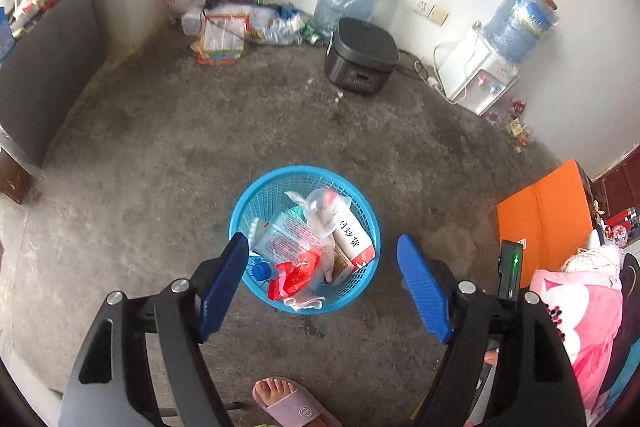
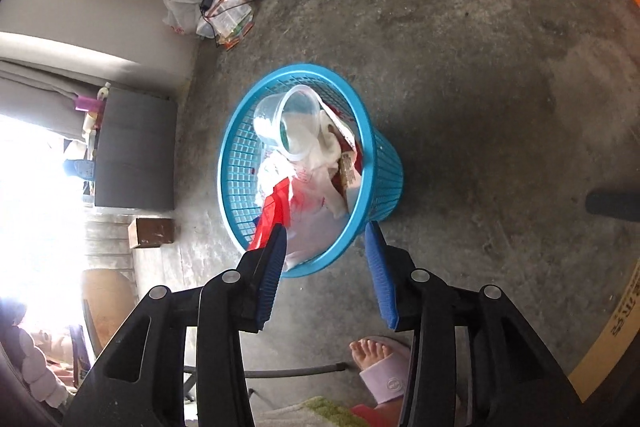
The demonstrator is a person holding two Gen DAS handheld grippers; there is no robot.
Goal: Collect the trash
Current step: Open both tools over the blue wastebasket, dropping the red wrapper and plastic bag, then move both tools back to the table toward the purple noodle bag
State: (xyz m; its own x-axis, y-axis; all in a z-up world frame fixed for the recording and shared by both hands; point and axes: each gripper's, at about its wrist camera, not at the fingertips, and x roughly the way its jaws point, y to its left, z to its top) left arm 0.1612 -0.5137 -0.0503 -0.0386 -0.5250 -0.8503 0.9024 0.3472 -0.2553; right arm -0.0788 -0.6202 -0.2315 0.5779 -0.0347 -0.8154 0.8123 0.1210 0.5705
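While both tongs, left [image 1: 322,279] and right [image 2: 326,269], gape empty above it, the blue basket [image 1: 362,207] on the floor holds wrappers, a carton [image 1: 354,239] with unreadable print and a clear cup [image 2: 294,125].

- basket [image 1: 362,223] sits mid-floor, wrappers, a carton [image 1: 354,235] and what looks like a cup [image 2: 294,125] inside
- cooker [image 1: 362,55] at its 12 o'clock
- water dispenser [image 1: 478,75] around 2, against the wall
- foot [image 1: 286,403] at 6
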